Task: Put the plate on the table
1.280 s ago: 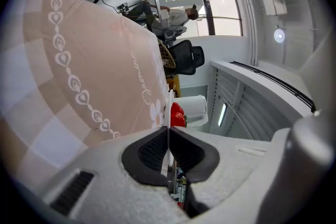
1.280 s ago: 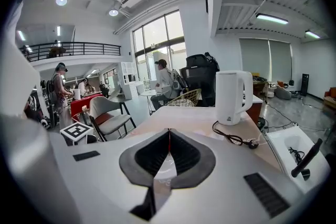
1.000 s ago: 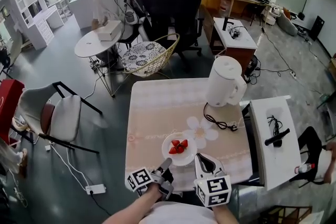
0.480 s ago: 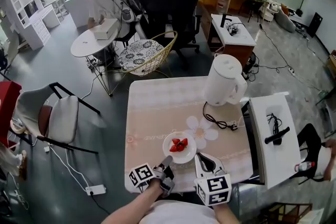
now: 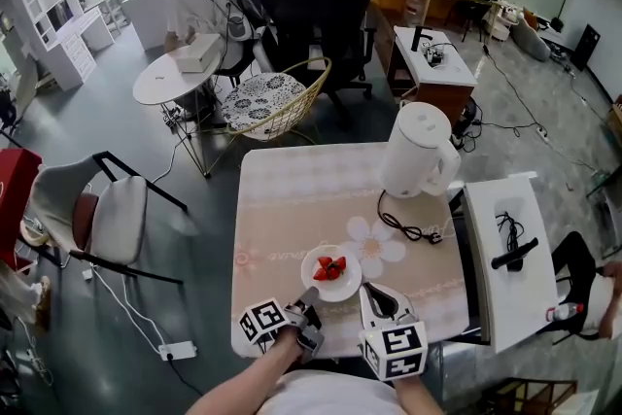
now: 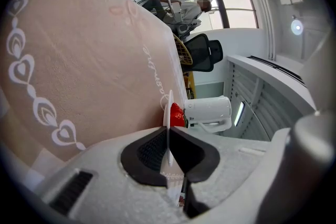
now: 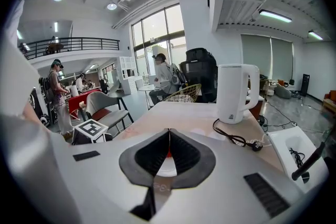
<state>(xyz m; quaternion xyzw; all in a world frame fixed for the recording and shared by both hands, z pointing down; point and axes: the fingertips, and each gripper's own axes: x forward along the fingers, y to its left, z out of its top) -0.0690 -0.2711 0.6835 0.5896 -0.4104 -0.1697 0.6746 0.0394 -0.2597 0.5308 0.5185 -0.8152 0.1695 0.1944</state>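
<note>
A small white plate [image 5: 331, 279] with cut strawberries [image 5: 330, 268] sits low at the near middle of the pink tablecloth [image 5: 292, 199]; I cannot tell whether it rests on the cloth. My left gripper [image 5: 308, 297] is shut on the plate's near rim. In the left gripper view the plate [image 6: 168, 107] stands edge-on between the pads of the left gripper [image 6: 168, 152], a strawberry [image 6: 177, 114] beyond. My right gripper [image 5: 373, 291] is shut and empty, just right of the plate. The right gripper view shows the right gripper [image 7: 168, 145] with the plate [image 7: 167, 168] behind its jaws.
A white kettle [image 5: 418, 151] stands at the table's far right, its black cord [image 5: 408, 226] trailing toward the plate. A white side table [image 5: 505, 258] adjoins the right edge. A grey chair [image 5: 107, 209] stands left, a wicker chair [image 5: 277, 102] beyond, a person [image 5: 190, 0] further back.
My left gripper has come down slightly with the plate still gripped. The right gripper has stayed put.
</note>
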